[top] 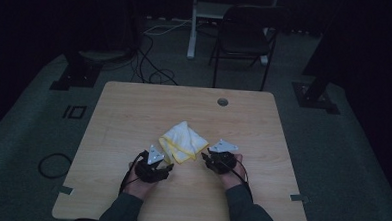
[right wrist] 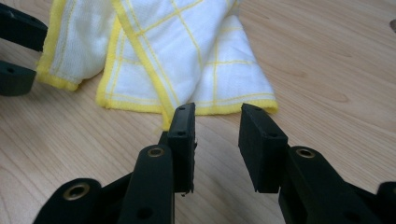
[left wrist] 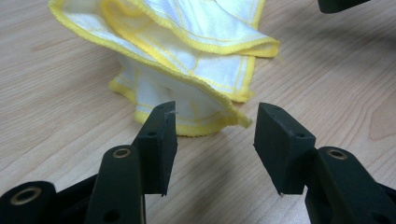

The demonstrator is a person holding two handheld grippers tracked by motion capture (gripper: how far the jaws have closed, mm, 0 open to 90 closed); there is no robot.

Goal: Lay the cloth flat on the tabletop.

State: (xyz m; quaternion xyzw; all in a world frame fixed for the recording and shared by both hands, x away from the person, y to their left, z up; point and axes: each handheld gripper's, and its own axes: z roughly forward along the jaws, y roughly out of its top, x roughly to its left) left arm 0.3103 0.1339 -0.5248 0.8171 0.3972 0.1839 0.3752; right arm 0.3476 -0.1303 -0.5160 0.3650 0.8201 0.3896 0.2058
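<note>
We see a crumpled white woven cloth with yellow stitched hems and grid lines (top: 183, 141) lying folded in soft layers near the middle of the pale wood-grain table (top: 134, 113), its long axis running diagonally. Our left gripper (left wrist: 212, 126) and right gripper (right wrist: 215, 122) face its near corners, jaws spread, pinching nothing
</note>
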